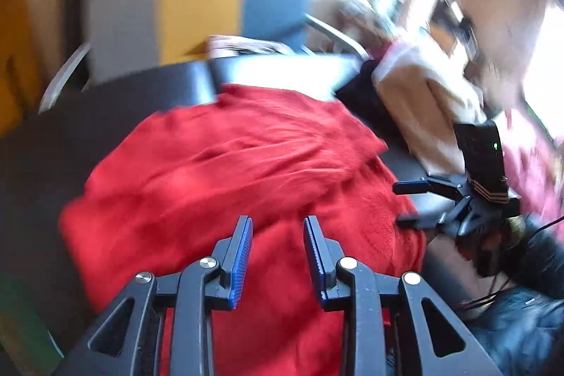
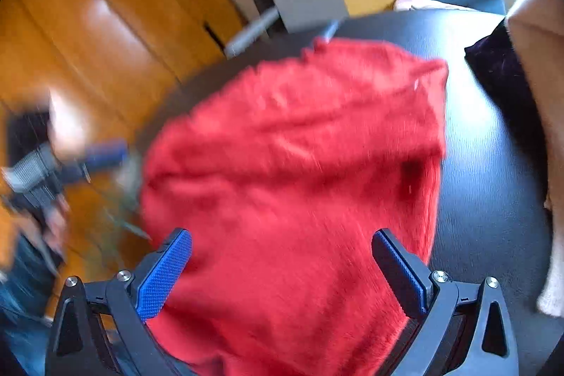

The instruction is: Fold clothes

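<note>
From the left wrist, the left gripper hangs over the near part of the red garment with its jaws narrowly apart and nothing between them, so I would say the step is to take a fresh hem; grip right at an edge, not the bunched middle, and mind the right gripper, empty and parted, close by at the right. From the right wrist, that gripper stands wide over the garment's near end on the dark table; bare table lies right, up to the black cloth.
</note>
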